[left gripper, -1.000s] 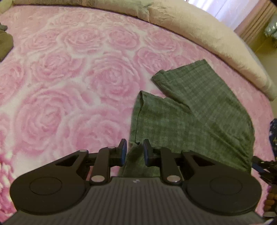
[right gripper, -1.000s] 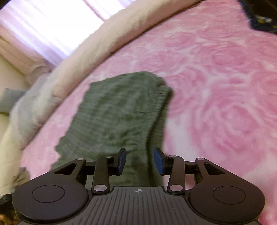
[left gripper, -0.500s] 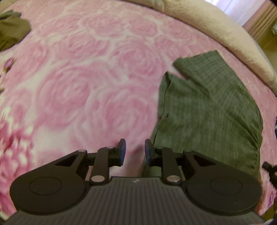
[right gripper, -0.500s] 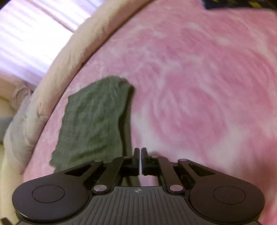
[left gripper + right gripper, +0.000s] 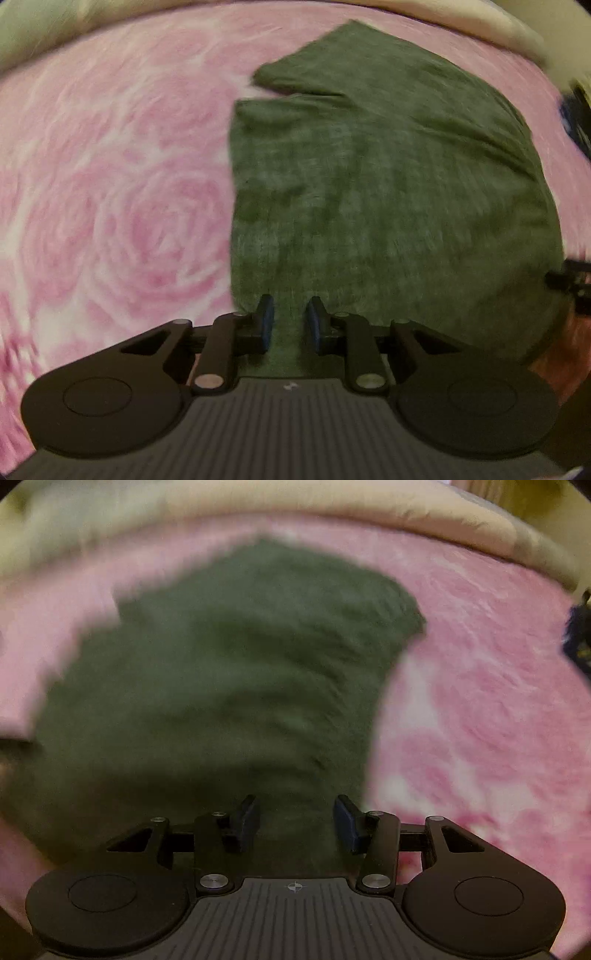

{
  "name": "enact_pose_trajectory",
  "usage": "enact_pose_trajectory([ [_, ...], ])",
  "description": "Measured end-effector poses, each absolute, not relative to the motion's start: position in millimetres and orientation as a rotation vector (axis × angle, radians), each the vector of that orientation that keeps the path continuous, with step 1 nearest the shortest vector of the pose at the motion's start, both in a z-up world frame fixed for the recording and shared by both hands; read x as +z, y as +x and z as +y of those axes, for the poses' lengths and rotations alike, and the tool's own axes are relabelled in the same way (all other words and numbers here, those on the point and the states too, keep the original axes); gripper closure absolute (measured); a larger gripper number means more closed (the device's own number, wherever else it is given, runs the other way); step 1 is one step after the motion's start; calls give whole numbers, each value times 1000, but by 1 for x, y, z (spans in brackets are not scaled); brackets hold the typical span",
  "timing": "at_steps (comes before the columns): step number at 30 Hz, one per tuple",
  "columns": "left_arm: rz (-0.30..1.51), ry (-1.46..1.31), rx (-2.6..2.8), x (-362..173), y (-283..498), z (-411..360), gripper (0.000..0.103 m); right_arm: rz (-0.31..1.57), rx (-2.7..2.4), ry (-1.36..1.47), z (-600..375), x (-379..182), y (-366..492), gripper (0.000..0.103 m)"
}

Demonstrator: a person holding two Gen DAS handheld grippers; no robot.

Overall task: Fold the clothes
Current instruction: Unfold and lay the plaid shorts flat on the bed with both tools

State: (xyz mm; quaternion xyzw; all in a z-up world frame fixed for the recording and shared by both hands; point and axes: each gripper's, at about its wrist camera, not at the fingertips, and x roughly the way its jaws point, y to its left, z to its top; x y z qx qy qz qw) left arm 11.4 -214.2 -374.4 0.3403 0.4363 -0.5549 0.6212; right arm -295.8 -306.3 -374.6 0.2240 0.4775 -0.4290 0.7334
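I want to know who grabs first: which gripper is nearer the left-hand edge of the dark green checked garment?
Left. The left gripper hovers open just inside that edge of the dark green checked garment; the right gripper hovers open near the opposite edge.

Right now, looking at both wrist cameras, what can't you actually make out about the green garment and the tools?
- Garment near edge: both views, hidden behind the tool bodies.
- Whether either tool touches the cloth: left tool and right tool stand open over it, but contact can't be judged.
- Weave and creases: right view, motion blur smears them.
- Dark object at the right border: cut off by the edge and blurred in both views.
- Garment type: unclear, since it lies folded.
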Motion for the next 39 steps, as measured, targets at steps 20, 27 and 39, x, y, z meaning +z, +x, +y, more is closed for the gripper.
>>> enact_pose_trajectory([
  [20,1223,907,-1259,-320,39,-165,80,970,-1219,951,-224,-306,-290,55],
  [27,1143,922,-1228,-245,36,-189,68,932,-1177,1091,-220,-246,-287,55],
  [39,993,751,-1290,-144,-16,-209,60,830,-1047,984,-245,-169,-269,55],
])
